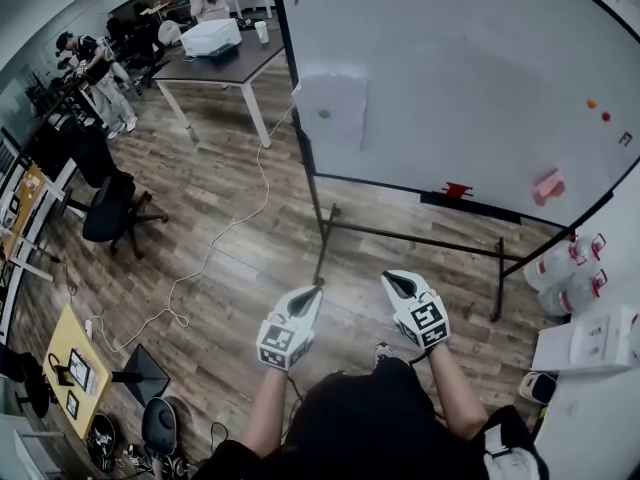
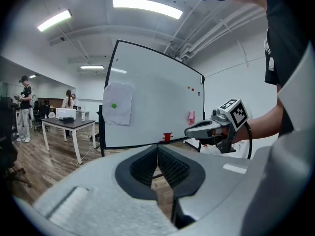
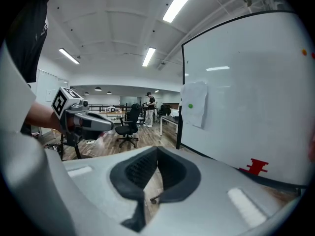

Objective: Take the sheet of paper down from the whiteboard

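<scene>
left gripper (image 2: 157, 154): jaws together, pads meeting at the tips, nothing between them; right gripper (image 3: 156, 152): same, closed on nothing; both held out low in front of the person, side by side and near each other, over the wood floor (image 1: 230, 258); each shows in the other's view, so they sit roughly level with one another

progress: nothing done as far as the pictures show; sheet of paper (image 1: 333, 111) is up on the whiteboard (image 1: 470, 78); both grippers are well apart from the board, with open floor and the board's stand legs between; my read is this is approach, not yet reach; left to do: close in on the board's left side, deal with the green magnet (image 1: 324, 114) pinning the sheet, take hold of the paper, bring it away

sheet location: near the board's left edge in the head view, upper half of the board; lies flat against the surface, face out into the room toward the person; long axis runs up-down (portrait); magnet sits about mid-sheet, a bit left of centre; lower edge looks slightly uneven, can't tell if curled or creased

other stuff on the board, all well clear of the sheet: red item (image 1: 457, 190) on the tray ledge, pink block (image 1: 548, 186) low right, two small dots (image 1: 598, 109) further up right
</scene>
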`<state>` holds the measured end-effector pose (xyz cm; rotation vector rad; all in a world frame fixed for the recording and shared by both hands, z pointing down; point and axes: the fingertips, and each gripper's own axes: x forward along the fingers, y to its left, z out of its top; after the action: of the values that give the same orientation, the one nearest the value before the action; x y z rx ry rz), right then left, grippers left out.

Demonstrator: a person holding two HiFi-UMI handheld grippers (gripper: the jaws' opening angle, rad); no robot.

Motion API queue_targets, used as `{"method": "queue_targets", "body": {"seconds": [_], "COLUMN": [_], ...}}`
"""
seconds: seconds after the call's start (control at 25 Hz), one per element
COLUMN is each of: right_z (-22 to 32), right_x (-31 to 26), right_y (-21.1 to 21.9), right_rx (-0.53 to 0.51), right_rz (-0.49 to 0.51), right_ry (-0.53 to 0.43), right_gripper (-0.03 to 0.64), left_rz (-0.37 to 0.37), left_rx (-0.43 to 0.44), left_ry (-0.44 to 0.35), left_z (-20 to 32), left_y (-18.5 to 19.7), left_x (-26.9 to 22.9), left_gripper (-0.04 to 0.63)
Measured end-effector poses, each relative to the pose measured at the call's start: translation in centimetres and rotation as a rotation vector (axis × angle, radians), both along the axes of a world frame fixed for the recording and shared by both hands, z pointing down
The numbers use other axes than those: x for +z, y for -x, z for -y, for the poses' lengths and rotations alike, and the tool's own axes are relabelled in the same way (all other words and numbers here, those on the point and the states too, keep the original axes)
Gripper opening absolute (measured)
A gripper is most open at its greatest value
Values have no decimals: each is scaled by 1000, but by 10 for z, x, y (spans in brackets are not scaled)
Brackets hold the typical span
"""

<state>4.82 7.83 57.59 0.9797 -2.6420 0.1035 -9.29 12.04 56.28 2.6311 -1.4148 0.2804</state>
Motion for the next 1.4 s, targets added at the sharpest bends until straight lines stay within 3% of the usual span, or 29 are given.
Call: {"method": "queue_targets", "body": {"seconds": [0.68, 1.4], "right_z": [78, 99], "right_x": [6, 22], "right_y": [-59, -89], "right_rx": [-144, -192], "right_rz": [-1, 6], "right_ry": [25, 47], "right_gripper": [5, 5], "left_rz": [13, 18], "left_rx": [-175, -217], "left_ry": [-20, -11], "left_z": [64, 80], "left_y": [-49, -87], "left_x": [-14, -5], "left_gripper": [11, 12]}}
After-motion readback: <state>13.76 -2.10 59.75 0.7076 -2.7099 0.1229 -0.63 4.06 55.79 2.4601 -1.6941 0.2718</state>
